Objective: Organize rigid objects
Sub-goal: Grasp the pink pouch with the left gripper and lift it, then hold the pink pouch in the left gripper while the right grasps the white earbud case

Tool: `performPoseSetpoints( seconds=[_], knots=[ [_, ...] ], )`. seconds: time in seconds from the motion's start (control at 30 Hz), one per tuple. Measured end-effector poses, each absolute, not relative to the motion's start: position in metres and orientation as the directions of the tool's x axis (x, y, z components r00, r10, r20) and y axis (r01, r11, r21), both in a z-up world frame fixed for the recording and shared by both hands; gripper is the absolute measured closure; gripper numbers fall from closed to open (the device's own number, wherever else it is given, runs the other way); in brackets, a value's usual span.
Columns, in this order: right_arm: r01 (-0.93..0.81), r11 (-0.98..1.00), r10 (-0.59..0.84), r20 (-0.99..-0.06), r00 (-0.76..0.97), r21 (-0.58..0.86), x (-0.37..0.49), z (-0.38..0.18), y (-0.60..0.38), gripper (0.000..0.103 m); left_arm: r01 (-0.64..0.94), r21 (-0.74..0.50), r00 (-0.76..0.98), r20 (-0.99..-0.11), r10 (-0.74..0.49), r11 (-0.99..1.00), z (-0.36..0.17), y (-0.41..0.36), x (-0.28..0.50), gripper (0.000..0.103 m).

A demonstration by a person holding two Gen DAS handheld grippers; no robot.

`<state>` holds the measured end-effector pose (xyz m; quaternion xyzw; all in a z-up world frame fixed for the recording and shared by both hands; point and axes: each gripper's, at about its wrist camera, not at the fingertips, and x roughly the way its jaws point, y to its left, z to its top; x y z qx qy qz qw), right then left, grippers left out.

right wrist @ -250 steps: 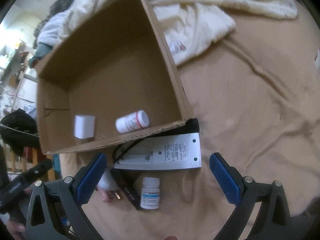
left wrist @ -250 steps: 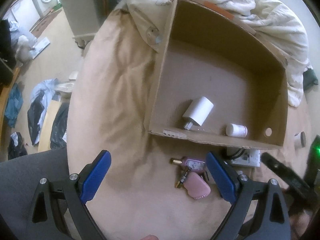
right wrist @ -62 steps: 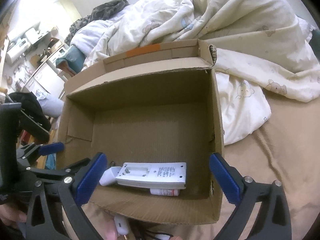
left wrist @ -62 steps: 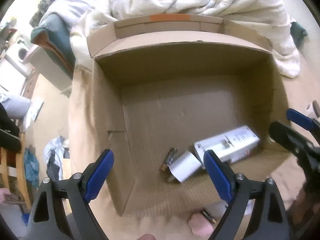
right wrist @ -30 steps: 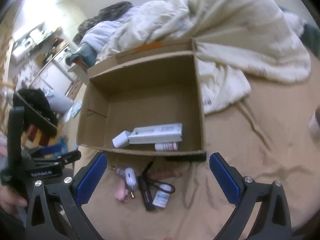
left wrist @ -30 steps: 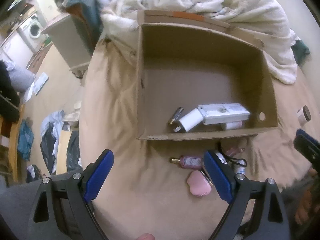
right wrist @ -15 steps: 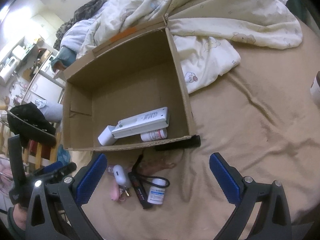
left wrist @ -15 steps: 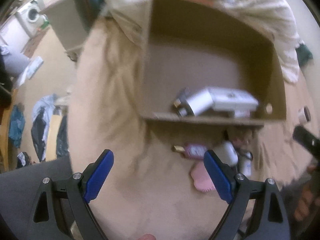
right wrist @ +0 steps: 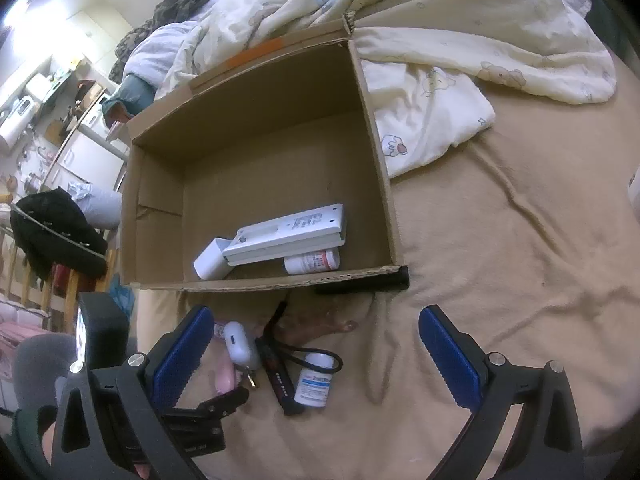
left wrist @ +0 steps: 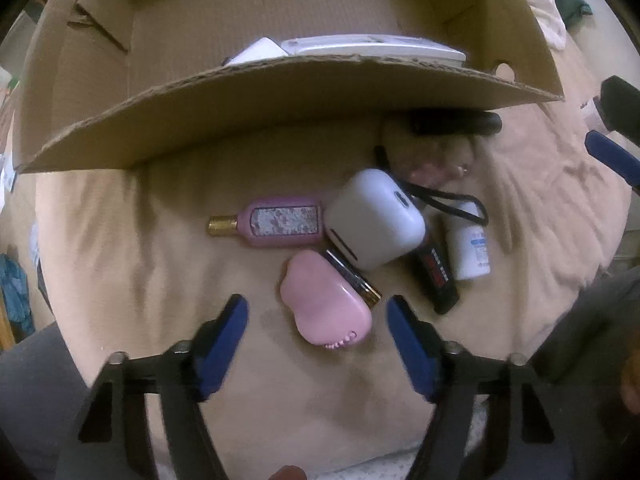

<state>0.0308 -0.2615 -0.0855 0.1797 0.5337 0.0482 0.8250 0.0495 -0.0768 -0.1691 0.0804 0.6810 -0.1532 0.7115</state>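
A cardboard box (right wrist: 372,136) stands on the beige bed cover and holds a white power strip (right wrist: 288,234), a white adapter (right wrist: 210,262) and a pill bottle (right wrist: 312,261). In front of the box (left wrist: 280,92) lie a pink case (left wrist: 326,306), a pink perfume bottle (left wrist: 280,222), a white earbud case (left wrist: 374,220), a battery (left wrist: 354,278), a black stick with a strap (left wrist: 438,278) and a white pill bottle (left wrist: 470,246). My left gripper (left wrist: 316,318) is open, low over the pink case. My right gripper (right wrist: 316,354) is open above the same pile, near the white pill bottle (right wrist: 314,380).
A cream duvet (right wrist: 460,40) lies behind and to the right of the box. A black bar (right wrist: 362,280) lies against the box's front right corner. Room clutter and furniture (right wrist: 60,128) stand off the bed to the left. A person's toes (left wrist: 432,156) show beside the pile.
My left gripper has dropped close to the pile in front of the box, now low over the pink case. My right gripper has stayed over the pile, still open.
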Motion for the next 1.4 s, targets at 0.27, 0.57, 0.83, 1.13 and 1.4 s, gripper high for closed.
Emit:
performPoseSetpoints(
  seconds=[0.27,0.57,0.83,1.13,1.4],
  knots=[
    [0.105,0.927,0.288,-0.864,0.412,0.359,0.033,-0.088,-0.258,0.0,0.324,-0.059,0.022,-0.997,-0.07,0.944,-0.183,-0.073,0.054,0.073],
    [0.069,0.847,0.48,-0.813,0.33,0.527,0.031,-0.101,-0.25,0.0,0.236,0.04,0.147,-0.989,0.005,0.971,-0.151,-0.033,0.055,0.082],
    [0.009,0.791,0.601,-0.78,0.172,0.612,0.047,-0.129,-0.208,0.057,0.179,0.052,0.192,-0.981,0.017,0.982,-0.139,-0.007,0.054,0.082],
    [-0.028,0.847,0.531,-0.843,0.089,0.531,0.06,-0.16,-0.171,0.064,0.169,0.015,0.201,-0.979,-0.019,0.986,-0.127,-0.004,0.064,0.082],
    [-0.074,0.897,0.441,-0.894,0.083,0.435,0.064,-0.178,-0.154,0.08,0.164,0.013,0.198,-0.98,-0.02,0.986,-0.13,-0.005,0.067,0.082]
  ],
)
